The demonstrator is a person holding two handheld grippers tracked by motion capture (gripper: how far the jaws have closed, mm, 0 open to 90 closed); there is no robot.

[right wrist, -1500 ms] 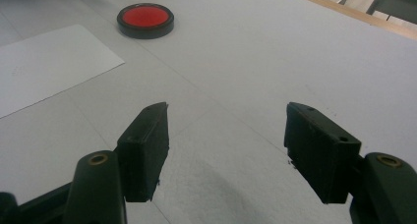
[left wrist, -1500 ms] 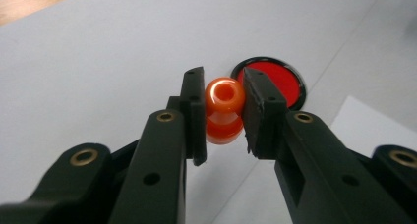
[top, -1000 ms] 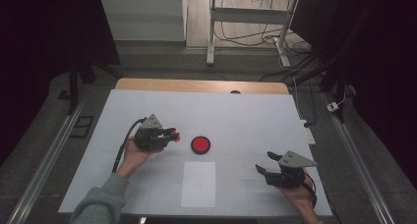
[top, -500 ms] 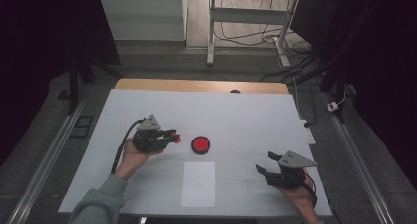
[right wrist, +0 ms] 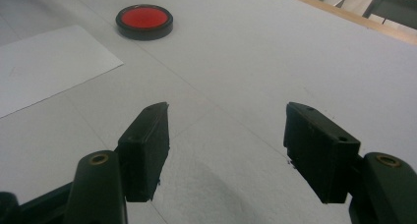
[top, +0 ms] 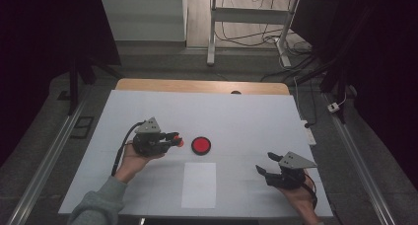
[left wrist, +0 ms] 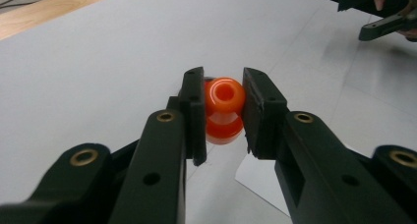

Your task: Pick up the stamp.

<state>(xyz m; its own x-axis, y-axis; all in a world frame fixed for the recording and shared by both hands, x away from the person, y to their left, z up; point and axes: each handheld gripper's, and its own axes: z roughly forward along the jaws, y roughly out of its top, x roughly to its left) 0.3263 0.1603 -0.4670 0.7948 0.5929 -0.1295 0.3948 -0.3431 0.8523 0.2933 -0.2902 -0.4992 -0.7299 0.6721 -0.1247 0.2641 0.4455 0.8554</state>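
High view: the left gripper [top: 173, 139] hangs over the white table [top: 246, 116], an orange piece [top: 180, 142] pinched at its tip, just left of the red disc [top: 201, 145] and apart from it.
Left gripper view: there it is, the orange piece [left wrist: 224, 109], a small waisted spool shape with a hole in its near end, squeezed between the two black pads [left wrist: 194, 106]; jaws clamped on it, both sides pressing.
Where it sits: off the table, carried in the grip, the table surface showing beneath it.
Right gripper: parked at the near right corner [top: 266, 164], jaws spread wide with nothing between them; its own view looks across bare table to the red disc [right wrist: 144, 20] and the white sheet [right wrist: 44, 62].
White sheet: flat on the table [top: 199, 184], in front of the disc, between the two hands.
Just changed: very little, the left hand has drifted a touch toward the disc compared with a second ago; the grip holds the same.
Same as earlier: disc, sheet and right hand all sit where they were.
What it means: my read, the pick-up is done and this is the carry; the disc looks the likely target, though that is a guess.
Next call: a short move rightward, then a gentle lowering.
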